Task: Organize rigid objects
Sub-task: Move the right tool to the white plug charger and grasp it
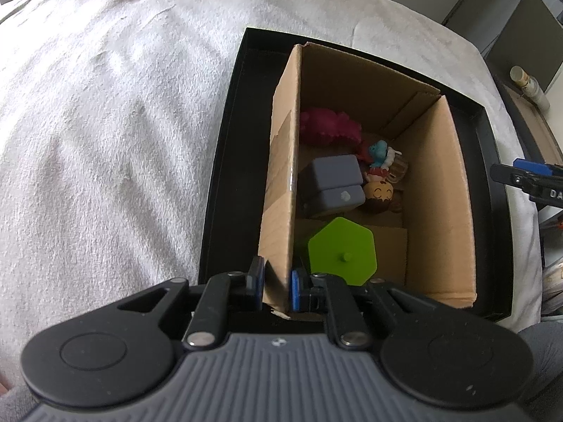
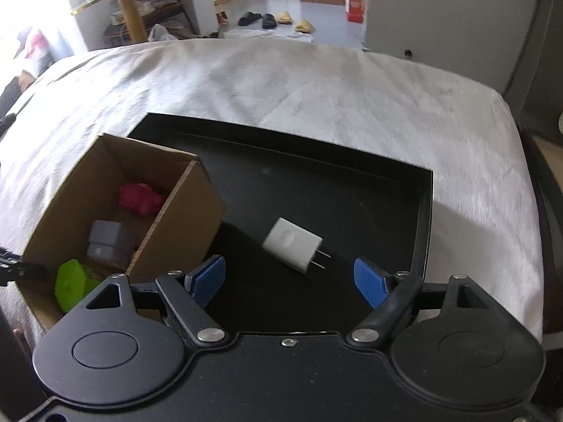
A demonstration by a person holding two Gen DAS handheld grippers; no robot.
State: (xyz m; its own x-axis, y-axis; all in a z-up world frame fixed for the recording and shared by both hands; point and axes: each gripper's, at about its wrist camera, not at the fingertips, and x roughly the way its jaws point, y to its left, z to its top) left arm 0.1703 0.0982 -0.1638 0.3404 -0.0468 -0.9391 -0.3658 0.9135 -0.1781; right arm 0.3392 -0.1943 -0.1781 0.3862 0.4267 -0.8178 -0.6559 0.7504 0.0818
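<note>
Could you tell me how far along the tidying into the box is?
Mostly done: the green piece, grey block and figurines lie in the cardboard box. The left gripper pinches the box wall. The right gripper is open; only the white charger remains on the black tray.

My right gripper (image 2: 290,283) hangs wide open over the black tray (image 2: 424,232); the white charger (image 2: 292,249) lies just ahead between the jaws, untouched, cardboard box (image 2: 183,218) off their left.

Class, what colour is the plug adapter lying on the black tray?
White, with two metal prongs. The plug adapter shows best in the right wrist view.
</note>
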